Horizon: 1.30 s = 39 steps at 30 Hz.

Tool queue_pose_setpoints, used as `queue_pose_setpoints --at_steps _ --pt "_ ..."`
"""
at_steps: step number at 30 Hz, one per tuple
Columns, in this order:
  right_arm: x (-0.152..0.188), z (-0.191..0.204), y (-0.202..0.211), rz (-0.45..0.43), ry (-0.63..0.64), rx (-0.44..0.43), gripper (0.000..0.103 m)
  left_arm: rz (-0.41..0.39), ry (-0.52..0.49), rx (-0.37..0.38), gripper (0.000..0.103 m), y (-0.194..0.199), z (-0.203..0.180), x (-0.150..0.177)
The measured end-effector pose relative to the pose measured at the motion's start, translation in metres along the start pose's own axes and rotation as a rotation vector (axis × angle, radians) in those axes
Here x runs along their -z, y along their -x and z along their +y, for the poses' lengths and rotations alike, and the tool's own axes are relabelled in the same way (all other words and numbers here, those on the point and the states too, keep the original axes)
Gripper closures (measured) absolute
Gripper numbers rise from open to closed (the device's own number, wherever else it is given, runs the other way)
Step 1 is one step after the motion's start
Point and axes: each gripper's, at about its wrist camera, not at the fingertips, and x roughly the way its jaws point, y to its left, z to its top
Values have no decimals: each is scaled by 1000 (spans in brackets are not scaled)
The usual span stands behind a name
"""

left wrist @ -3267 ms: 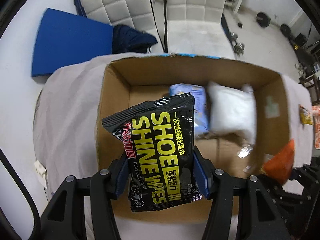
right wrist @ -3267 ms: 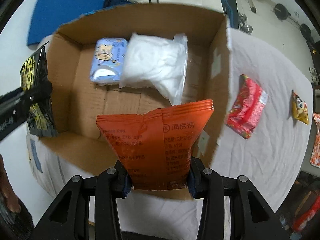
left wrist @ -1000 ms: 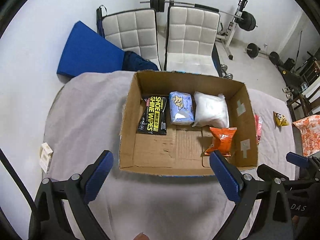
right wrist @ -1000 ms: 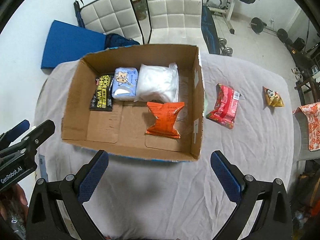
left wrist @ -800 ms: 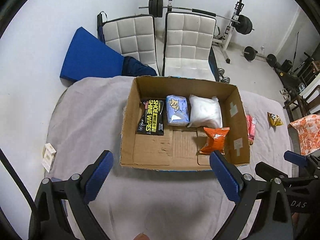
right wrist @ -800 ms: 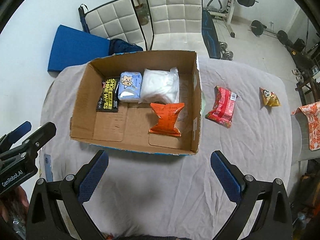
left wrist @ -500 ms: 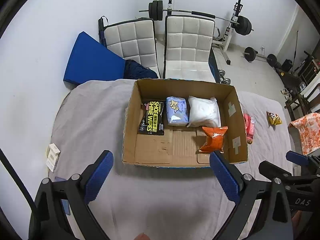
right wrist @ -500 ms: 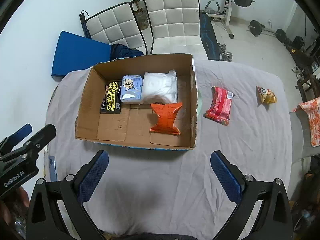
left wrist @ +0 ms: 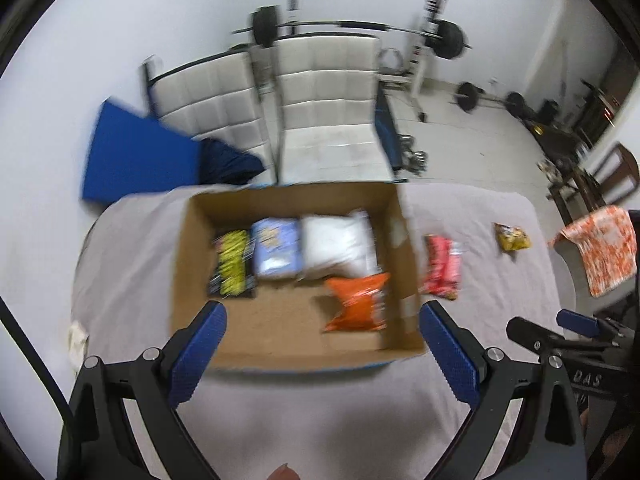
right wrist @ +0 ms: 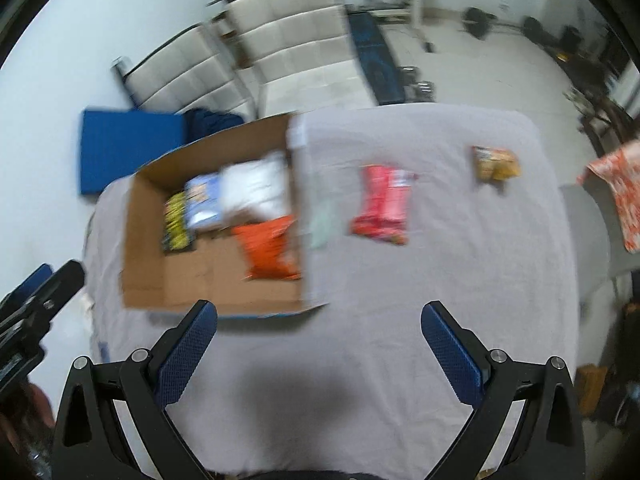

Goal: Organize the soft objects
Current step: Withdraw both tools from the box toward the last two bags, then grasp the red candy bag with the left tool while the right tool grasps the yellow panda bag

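Observation:
An open cardboard box stands on the grey-clothed table. It holds a black shoe-wipes pack, a light blue pack, a white bag and an orange pouch. A red packet and a small yellow snack bag lie on the cloth right of the box. My left gripper is open and empty, above the box's near edge. My right gripper is open and empty, above bare cloth right of the box.
Two white padded chairs and a blue mat stand behind the table, with gym weights beyond. An orange patterned cloth hangs over a chair at the right. A small white item lies at the table's left edge.
Both grippers let go of the shoe-wipes pack and the orange pouch, which now lie in the box, and drew back. Both views have now swung right, with motion blur.

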Motion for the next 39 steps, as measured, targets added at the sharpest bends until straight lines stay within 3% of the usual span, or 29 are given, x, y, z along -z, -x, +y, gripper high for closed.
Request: queue_pose_setpoints --at_steps 6,12,17,23,28,32,35,36,39 --pt "-36 -109 -14 10 -128 96 0 96 -136 45 4 -67 -102 -42" --pt "-71 -198 -43 52 -192 152 0 246 -234 29 4 -166 -186 -72" --pt "-104 -245 -75 95 -193 135 0 389 -244 -6 4 -248 -215 -77" --pt "-148 -265 -128 161 -172 91 0 516 -227 -38 5 -314 -220 -66" --pt "-183 -268 -181 232 -157 82 0 600 -196 -44 26 -350 -223 -57" --pt "-200 -268 -215 288 -157 76 0 601 -128 -5 53 -351 -220 -58" --pt "-202 -270 -233 327 -152 72 16 591 -99 -2 55 -346 -221 -54" --pt "-200 -271 -239 354 -156 66 30 591 -87 5 55 -344 -221 -50" --pt "-186 -270 -248 413 -143 57 44 591 -60 44 56 -334 -225 -39"
